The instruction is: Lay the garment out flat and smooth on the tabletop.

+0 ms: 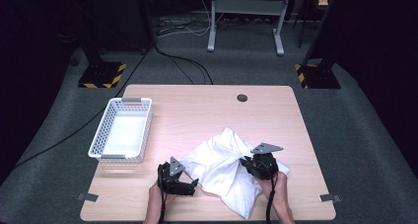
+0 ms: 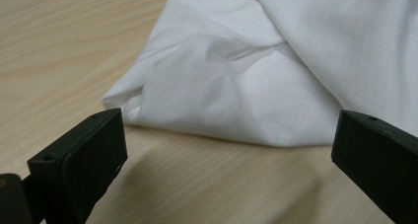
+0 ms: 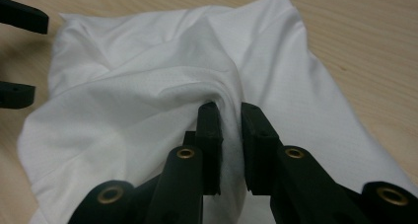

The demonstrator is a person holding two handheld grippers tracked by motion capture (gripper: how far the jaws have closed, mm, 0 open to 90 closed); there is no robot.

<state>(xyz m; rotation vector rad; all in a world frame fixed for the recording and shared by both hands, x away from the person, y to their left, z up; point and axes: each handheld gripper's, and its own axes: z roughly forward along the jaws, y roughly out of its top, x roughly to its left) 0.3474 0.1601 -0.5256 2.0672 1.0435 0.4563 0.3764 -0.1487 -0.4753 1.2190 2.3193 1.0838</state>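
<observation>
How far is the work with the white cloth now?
Done: the right gripper is shut on a fold of the cloth. In hand: the left gripper is open just before the cloth's edge, not touching it. Left: the cloth lies crumpled on the table; the basket is empty.

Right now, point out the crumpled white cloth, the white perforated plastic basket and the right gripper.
crumpled white cloth (image 1: 224,165), high view, middle folds.
white perforated plastic basket (image 1: 102,129), high view, left wall.
right gripper (image 3: 230,110), right gripper view, between fingertips.

A white basket (image 1: 122,130) sits at the left of the wooden table (image 1: 197,110)
</observation>
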